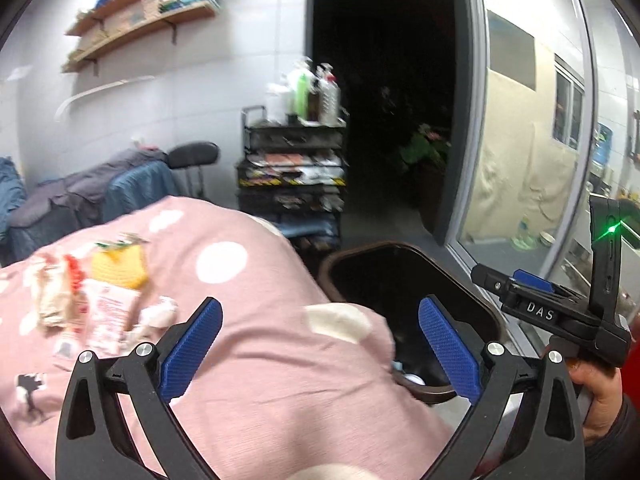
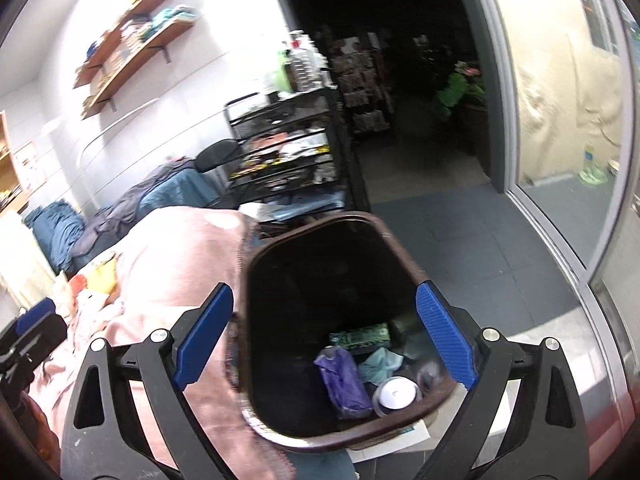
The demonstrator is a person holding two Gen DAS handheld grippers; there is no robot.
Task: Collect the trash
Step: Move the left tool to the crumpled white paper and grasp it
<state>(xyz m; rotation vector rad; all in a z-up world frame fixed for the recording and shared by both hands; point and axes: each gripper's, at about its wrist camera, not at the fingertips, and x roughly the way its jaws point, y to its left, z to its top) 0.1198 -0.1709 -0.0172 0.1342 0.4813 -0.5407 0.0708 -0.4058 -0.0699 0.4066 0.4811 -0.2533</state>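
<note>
While both grippers stand wide with nothing between their pads, the trash splits into two groups. The left gripper (image 1: 320, 344) hangs over a pink blanket (image 1: 256, 360) with white dots, jaws spread fully apart and empty. The right gripper (image 2: 326, 336) sits above a dark brown bin (image 2: 256, 264), jaws wide, nothing between the blue pads.

Uncollected trash lies on the blanket to the left in the left wrist view: a yellow wrapper (image 1: 119, 268), a pink-and-white packet (image 1: 110, 312), a crumpled pale wrapper with red print (image 1: 54, 292) and a wad of white tissue (image 1: 158, 316). All lie close together, some touching or overlapping; blur hides exact edges.

Inside the bin, seen from the right wrist view: a purple wrapper (image 2: 346, 384), a green printed packet (image 2: 360, 336), a light teal crumpled piece (image 2: 378, 364) and a white round cup or lid (image 2: 397, 392). They sit at the bottom toward the near wall. The bin stands on the floor just beside the blanket's edge, and the blanket drapes against its left side.

A person's hand (image 1: 600, 396) holds the right gripper's handle at the right edge of the left wrist view. Behind stand a black wire cart (image 1: 292, 168) with bottles on top, wall shelves (image 1: 140, 16) and a glass door (image 1: 532, 120).
</note>
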